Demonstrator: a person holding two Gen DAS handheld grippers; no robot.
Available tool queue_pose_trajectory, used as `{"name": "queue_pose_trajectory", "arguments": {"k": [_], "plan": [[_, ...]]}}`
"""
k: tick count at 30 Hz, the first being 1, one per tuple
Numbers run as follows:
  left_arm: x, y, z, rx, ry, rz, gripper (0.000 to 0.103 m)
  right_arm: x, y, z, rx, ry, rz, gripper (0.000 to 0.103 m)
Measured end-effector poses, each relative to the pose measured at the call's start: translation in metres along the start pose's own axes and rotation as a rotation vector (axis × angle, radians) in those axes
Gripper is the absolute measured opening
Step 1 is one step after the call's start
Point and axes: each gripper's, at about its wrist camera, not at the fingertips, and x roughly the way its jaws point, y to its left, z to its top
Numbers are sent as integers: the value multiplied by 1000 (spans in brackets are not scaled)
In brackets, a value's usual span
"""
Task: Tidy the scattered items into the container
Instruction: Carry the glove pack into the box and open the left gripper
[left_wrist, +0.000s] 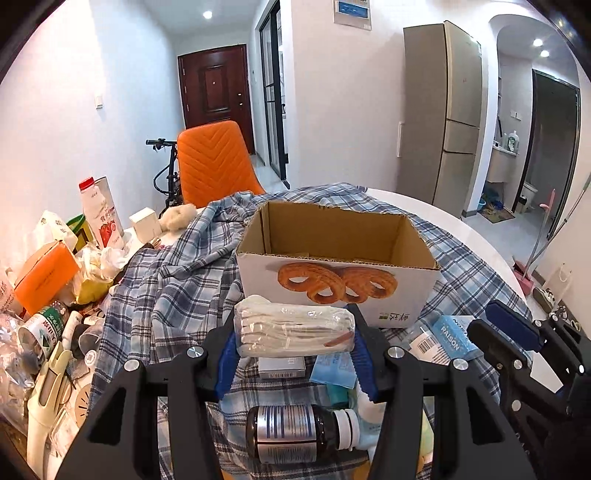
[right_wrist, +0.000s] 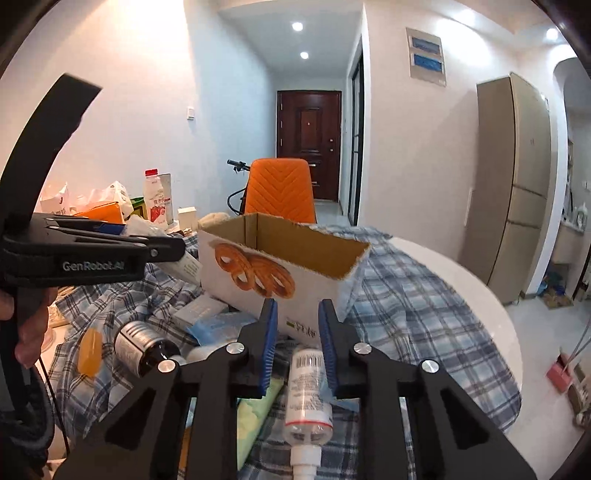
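The cardboard box (left_wrist: 338, 266), printed with pastry rings on its white front, stands open-topped on the plaid cloth (left_wrist: 177, 280) that covers the middle of the white table (right_wrist: 472, 291); as far as its brown inner walls show, nothing lies inside. Just in front of it the left gripper (left_wrist: 295, 330) is clenched on a plastic-wrapped bundle of white gloves (left_wrist: 293, 328), raised above the cloth. Below lie a dark pill bottle (left_wrist: 295, 432), a small grey carton (left_wrist: 281, 367) and a light blue packet (left_wrist: 332, 371). The left wrist view alone shows a blue RAISON box (left_wrist: 452, 338) beside the box's right corner and the clutter along the table's left edge. The right wrist view alone shows a clear bottle (right_wrist: 308, 391) lying between the spread fingers of the right gripper (right_wrist: 297, 339), which grasps nothing.
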Motion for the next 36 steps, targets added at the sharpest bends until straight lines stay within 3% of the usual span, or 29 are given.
{"name": "queue_pose_trajectory", "arguments": {"k": [3,5,7,8,17,23,27,36], "plan": [[4,2,-3,-7,16,-11,55,5,-16,-12,67,53,33,22],[7,2,-4,-12,22,-19,55,11,-23,-19,86,98,48,30],[7,1,-1,-11,16,-25,55,16,-27,-25,81,125,36,61],[5,-1,2,-8,6,-28,55,16,-28,-27,76,121,23,65],[2,-13,36,43,-52,-34,55,20,-26,-18,46,89,2,66],[31,-20,73,68,-2,-80,55,29,-19,-4,6,93,0,66],[59,-25,89,82,61,-100,55,45,-22,25,-50,100,-16,66],[113,-22,94,63,180,-106,55,113,-59,66,36,254,182,66]]}}
